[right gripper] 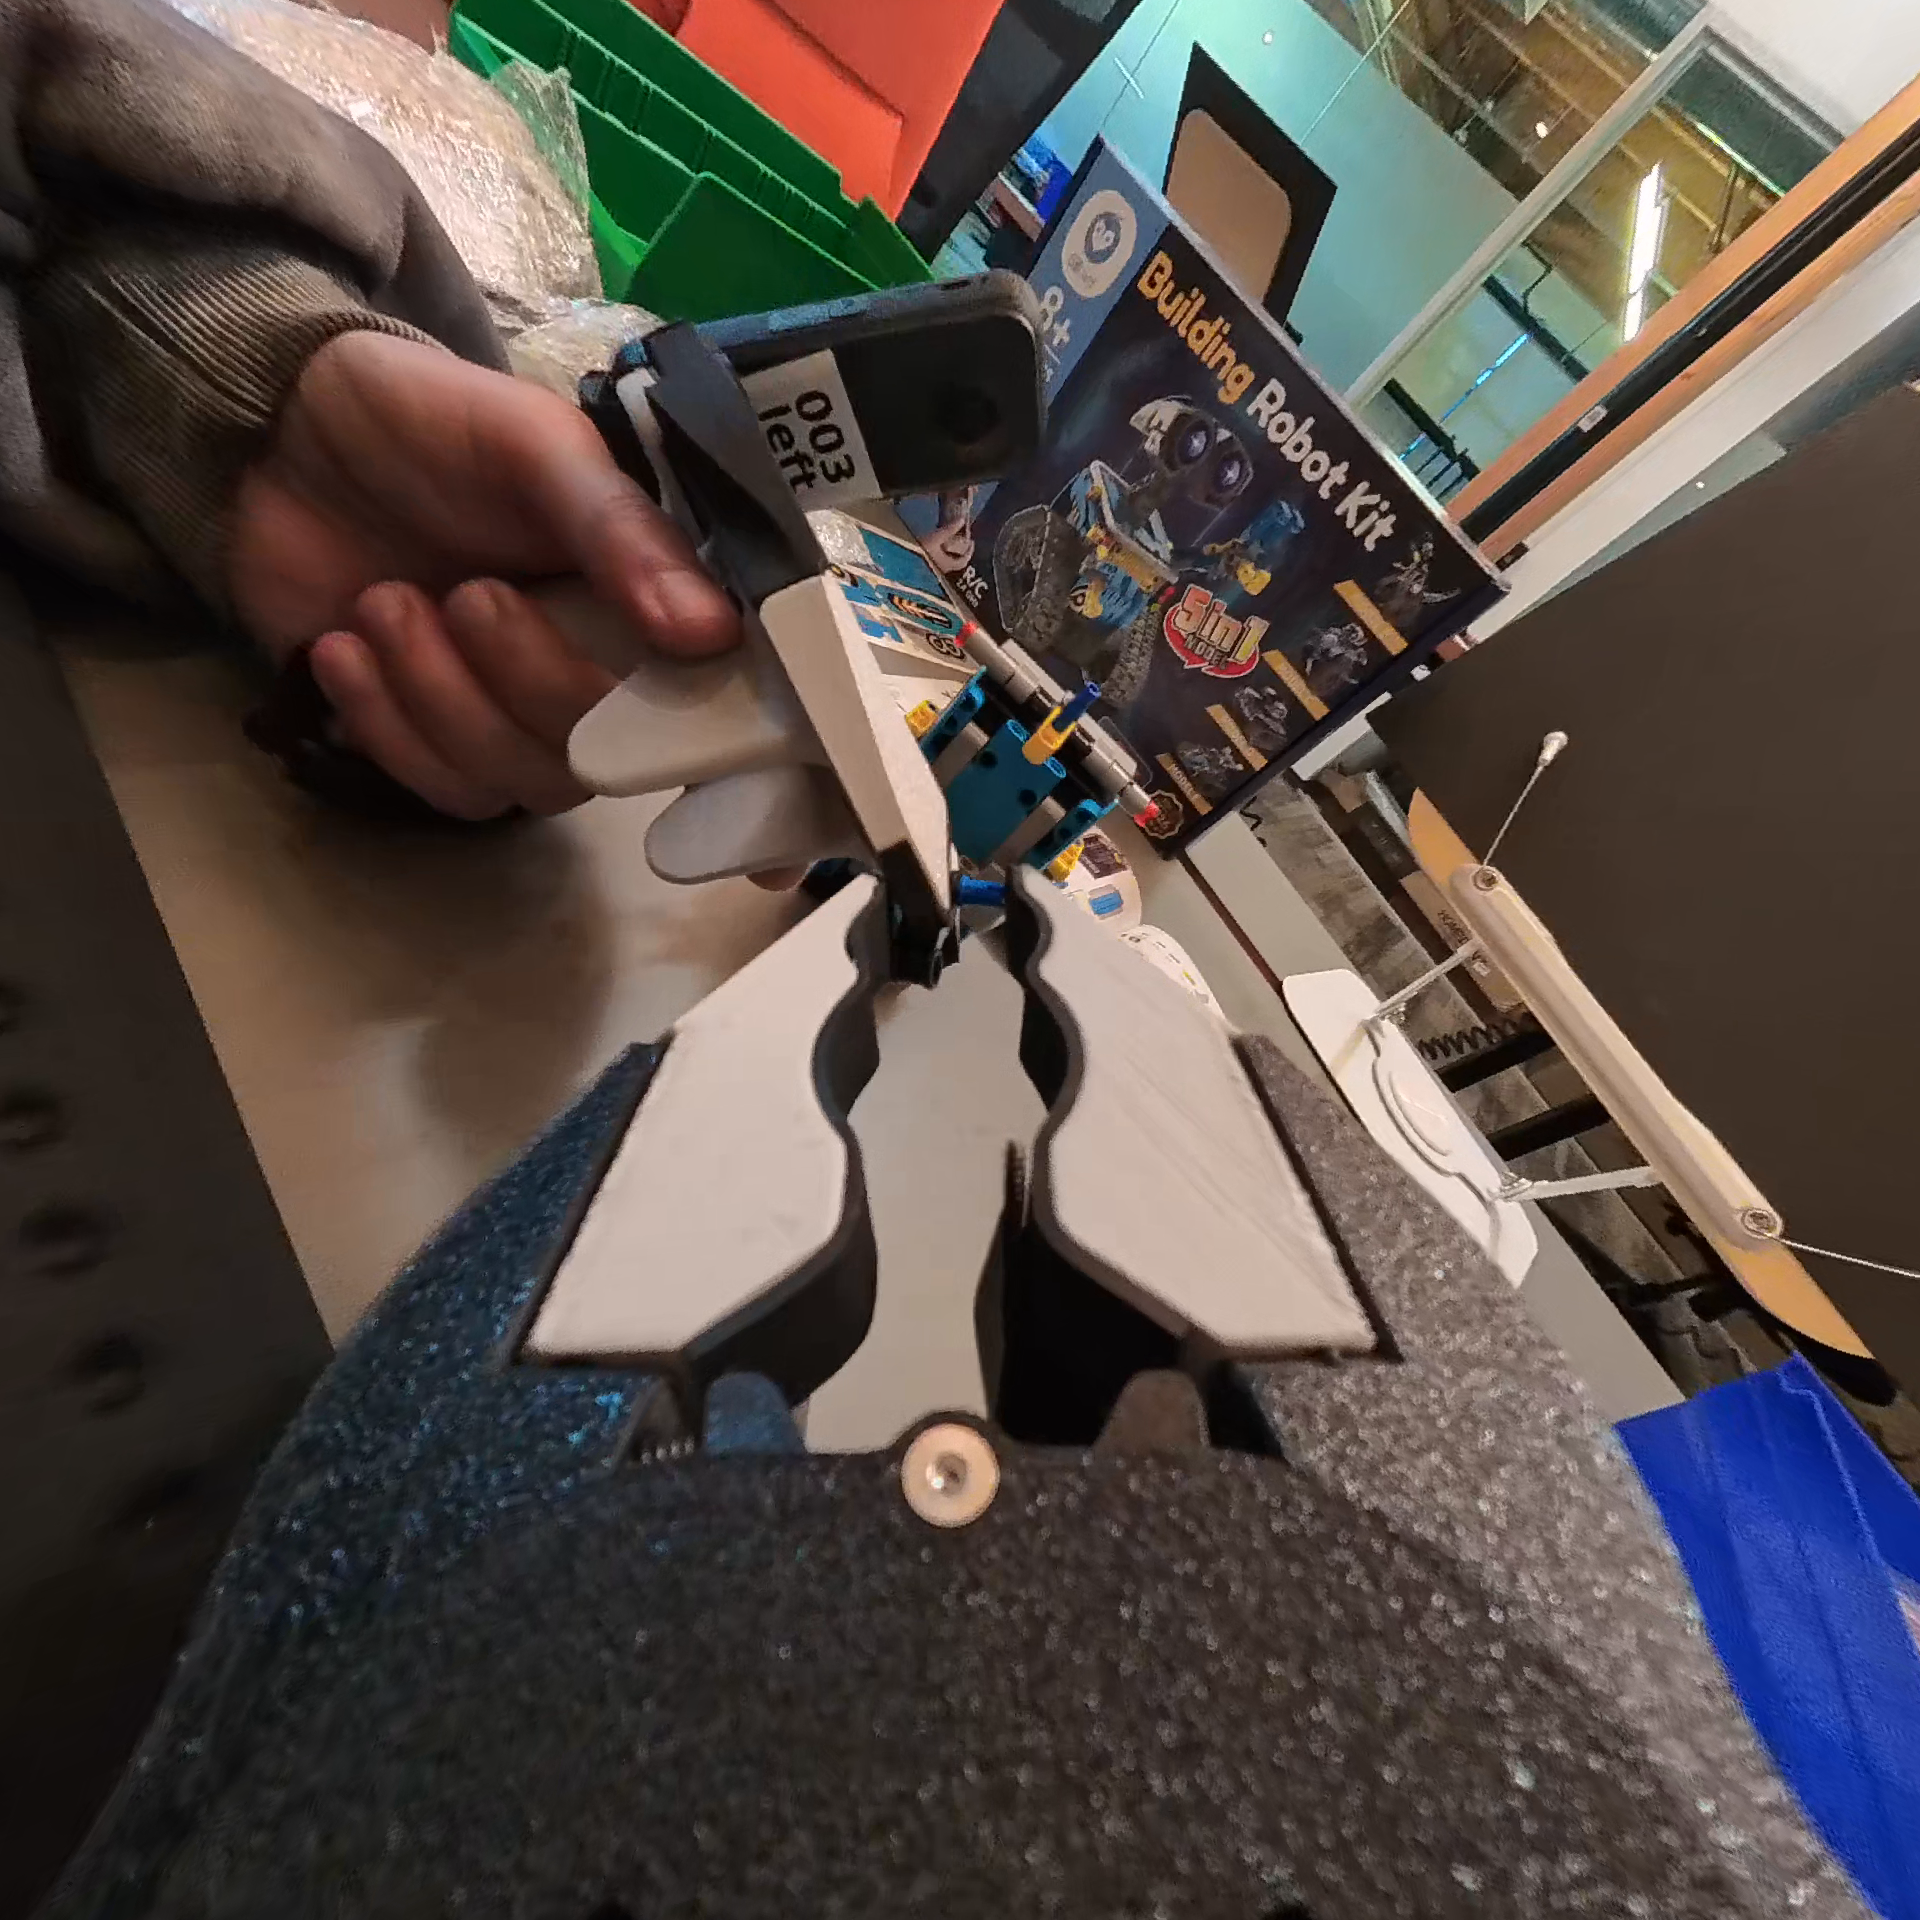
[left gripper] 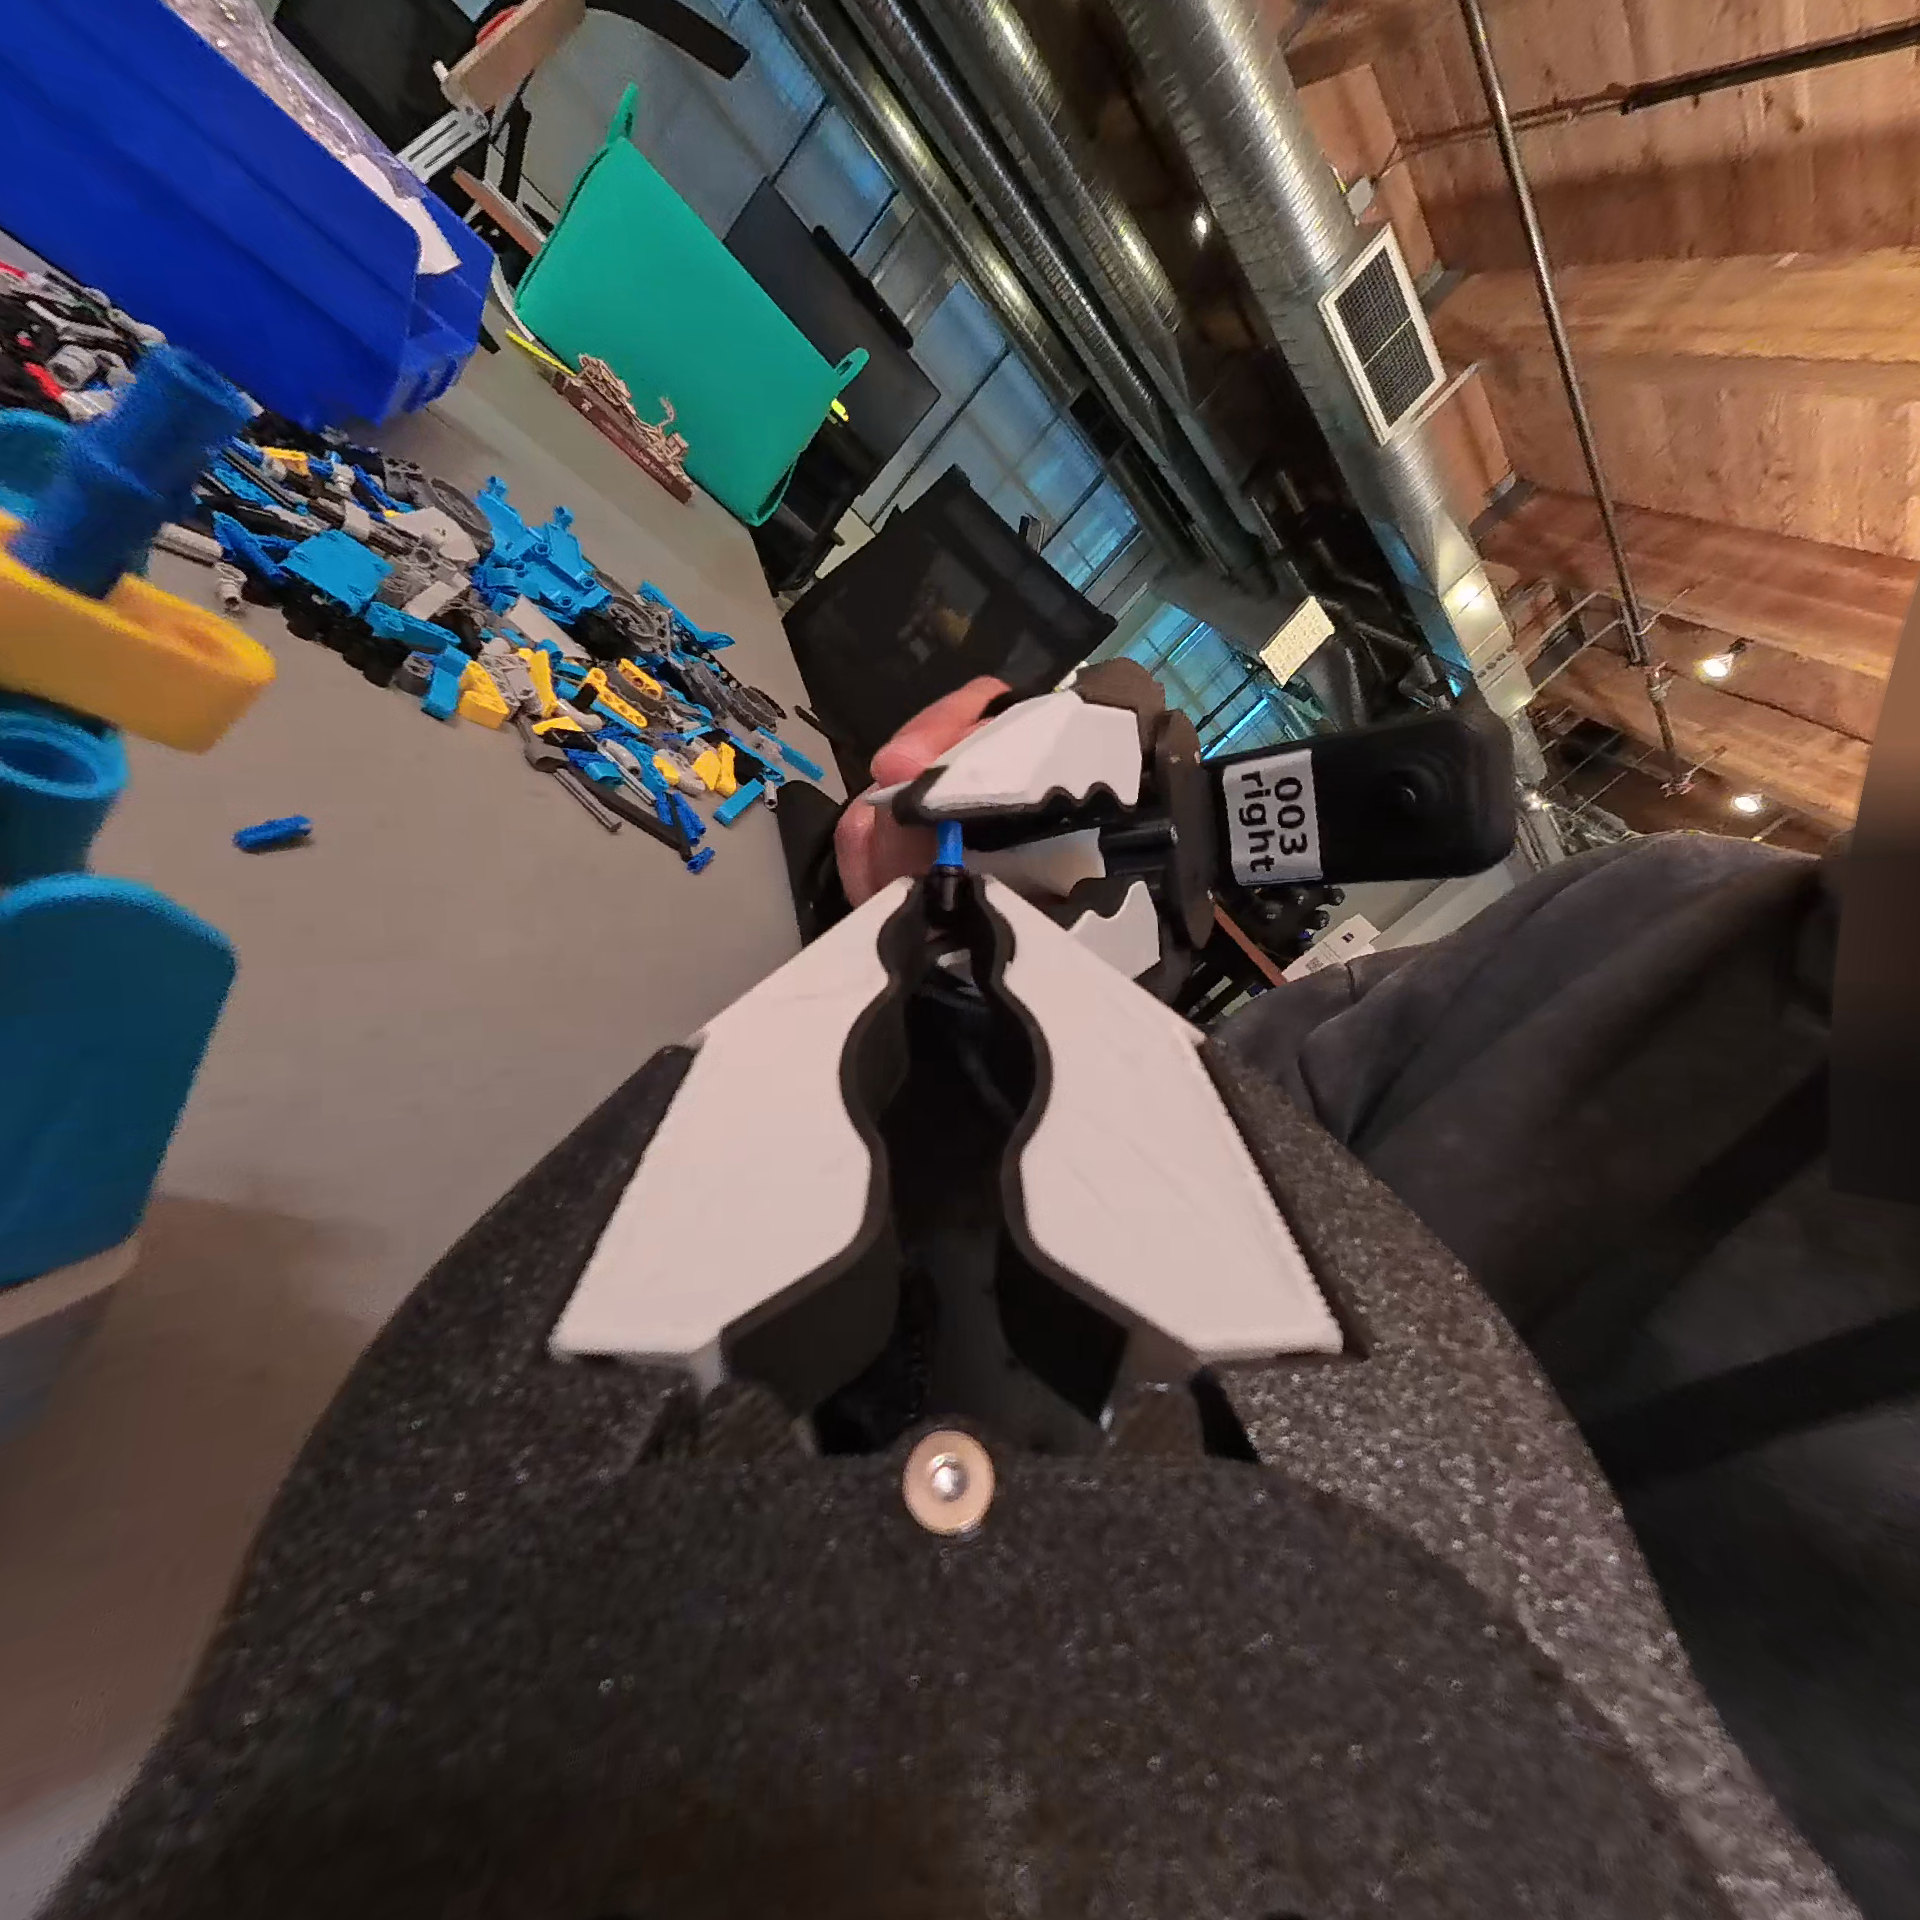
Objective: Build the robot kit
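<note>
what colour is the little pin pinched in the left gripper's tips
Blue with a black end: the pin in the left gripper, clearest in the left wrist view.

Left gripper (left gripper: 943, 894) is pinched shut on a tiny blue peg (left gripper: 947, 844), and the right gripper (right gripper: 961, 914), tips apart, sits right around it.

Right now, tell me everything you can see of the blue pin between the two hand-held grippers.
The blue pin is a short, slim plastic peg, bright blue with a darker end. The left hand-held gripper pinches that end at its tips. The free end pokes between the open fingers of the right hand-held gripper; whether they touch it is unclear.
</note>
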### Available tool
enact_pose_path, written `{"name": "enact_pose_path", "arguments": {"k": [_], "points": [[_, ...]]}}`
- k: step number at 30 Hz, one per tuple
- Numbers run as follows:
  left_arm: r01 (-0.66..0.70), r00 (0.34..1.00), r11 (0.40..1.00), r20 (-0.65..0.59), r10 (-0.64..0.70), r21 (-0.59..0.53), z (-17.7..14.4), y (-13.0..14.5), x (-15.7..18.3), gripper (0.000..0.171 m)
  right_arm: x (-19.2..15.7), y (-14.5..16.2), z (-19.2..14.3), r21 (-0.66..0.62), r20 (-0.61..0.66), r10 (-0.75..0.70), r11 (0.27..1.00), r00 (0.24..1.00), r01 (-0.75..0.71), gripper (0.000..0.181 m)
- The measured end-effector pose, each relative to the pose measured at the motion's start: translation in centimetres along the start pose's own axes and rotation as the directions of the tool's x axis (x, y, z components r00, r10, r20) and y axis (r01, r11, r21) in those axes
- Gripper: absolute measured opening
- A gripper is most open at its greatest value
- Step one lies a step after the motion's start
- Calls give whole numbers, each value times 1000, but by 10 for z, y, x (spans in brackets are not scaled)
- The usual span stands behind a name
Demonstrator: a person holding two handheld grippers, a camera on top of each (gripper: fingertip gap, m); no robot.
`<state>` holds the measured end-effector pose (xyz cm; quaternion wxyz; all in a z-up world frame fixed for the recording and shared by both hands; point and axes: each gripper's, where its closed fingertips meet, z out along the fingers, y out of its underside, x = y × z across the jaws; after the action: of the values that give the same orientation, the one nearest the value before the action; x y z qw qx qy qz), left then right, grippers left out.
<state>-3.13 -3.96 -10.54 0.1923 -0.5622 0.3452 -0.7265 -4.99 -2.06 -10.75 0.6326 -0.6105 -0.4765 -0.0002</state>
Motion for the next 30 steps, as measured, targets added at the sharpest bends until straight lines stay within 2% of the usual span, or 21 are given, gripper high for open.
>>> {"name": "enact_pose_path", "arguments": {"k": [10, 12, 14, 18, 25, 27, 28, 29, 30], "points": [[-6, 1000, 1000, -16, 6, -27, 1, 4, 2, 5, -8, 0, -2, 4, 85, 29, 1000, 996, -29, 15], [0, 1000, 1000, -31, -1, -18, 1, 1, 4, 6, -6, -2, -2, 16, 90, 70, 997, 993, -72, 16], [-2, 999, 1000, -49, 3, 14, 1, -3, 7, 7, 0, -6, -3, 35, 72, 102, 994, 992, -105, 17], [3, 998, 998, -57, 1, 65, -3, -11, 7, 8, 8, -6, -4, 41, -20, 44, 998, 999, -44, 17], [-49, 998, 998, -37, 51, 31, -4, -7, 5, 4, 4, -3, -3, 43, 13, 74, 996, 997, -74, 17], [-90, 996, 996, -22, 91, 24, -6, -7, 4, 4, 2, -2, -3, 61, 59, 148, 987, 987, -151, 19], [-118, 993, 993, -16, 118, 23, -7, -8, 5, 4, -1, 1, -3, 53, 110, 218, 973, 970, -224, 30], [-147, 989, 989, -17, 147, 18, -8, -8, 6, 4, 0, 4, -4, 37, 161, 305, 949, 939, -315, 41], [-175, 984, 984, -15, 176, 13, -10, -8, 7, 4, -3, 6, -6, 23, 238, 389, 914, 890, -406, 43]]}}
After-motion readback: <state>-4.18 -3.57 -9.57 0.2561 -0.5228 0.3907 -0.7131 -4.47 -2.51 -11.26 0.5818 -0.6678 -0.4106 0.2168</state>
